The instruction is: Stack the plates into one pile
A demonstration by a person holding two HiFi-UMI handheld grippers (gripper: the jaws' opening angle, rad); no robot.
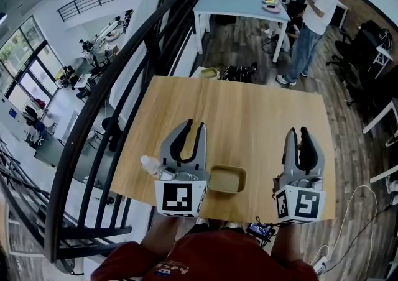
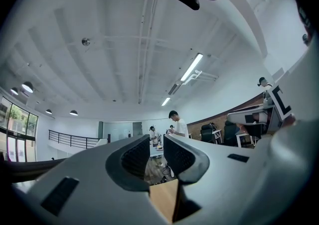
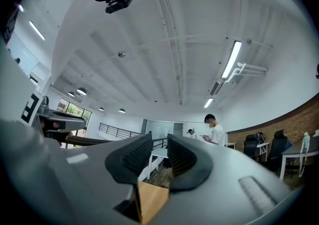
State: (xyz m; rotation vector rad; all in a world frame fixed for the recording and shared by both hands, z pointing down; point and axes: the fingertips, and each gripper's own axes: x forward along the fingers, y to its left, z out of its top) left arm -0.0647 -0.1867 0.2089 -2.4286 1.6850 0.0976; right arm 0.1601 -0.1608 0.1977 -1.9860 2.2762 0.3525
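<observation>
Nearest the camera in the head view is the wearer's red top [image 1: 205,258], and just ahead of it both grippers are raised over the near edge of the wooden worktop [image 1: 249,112]. The left gripper [image 1: 194,127] has its jaws a narrow gap apart, and its own view shows nothing between them [image 2: 157,144], only a wedge of the worktop's wood below and the room beyond. The right gripper [image 1: 298,132] stands well to the other side; its jaws are likewise slightly apart and hold nothing [image 3: 159,147]. Between the two grippers, close to the near edge and just beside the left gripper's marker cube, a squarish yellow-olive plate [image 1: 227,179] sits flat on the worktop, touched by neither gripper; whether it is one plate or several stacked cannot be told. The rest of the worktop stretches away bare. Past its far edge a black bag [image 1: 239,73] lies on the wooden floor. A dark curved railing [image 1: 124,74] runs along the left. Farther off stand a pale blue table [image 1: 239,6] and, beside it, a person in a white shirt [image 1: 317,12], who also shows beyond the jaws in both gripper views.
</observation>
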